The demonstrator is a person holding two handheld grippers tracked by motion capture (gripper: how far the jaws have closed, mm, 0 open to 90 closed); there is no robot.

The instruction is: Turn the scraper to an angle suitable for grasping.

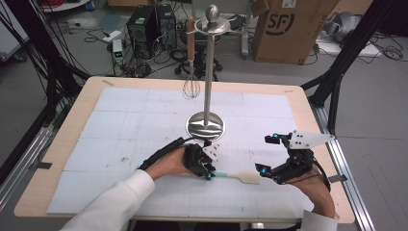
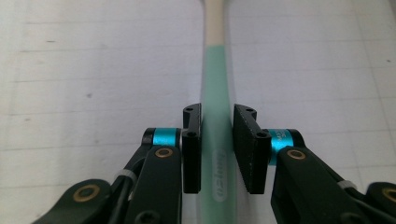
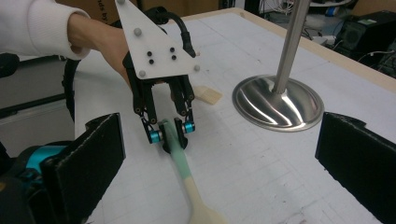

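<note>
Spatula: it lay flat on the white mat (image 1: 144, 120) near your edge of the table, between your two hands, its mint-green handle (image 2: 215, 116) pointing at your left gripper and its cream blade (image 1: 249, 177) toward the right one.
Left gripper: you had the left gripper (image 1: 209, 175) low on the mat with its jaws narrow, one on each side of the green handle. In the left gripper view one pad (image 2: 192, 149) seemed to touch the handle while a thin gap showed at the other, so I could not tell whether the grip had bitten.
Why there: I judged you took the handle end so the blade stayed free.
Right gripper: your right gripper (image 1: 270, 155) stood just beyond the blade with its jaws wide and nothing between them, probably waiting to steady or take over.
Rack: the steel stand (image 1: 207, 72) stood just behind the spatula, a whisk (image 1: 191, 86) hanging from its top ring; that looked like where the spatula belonged.
</note>
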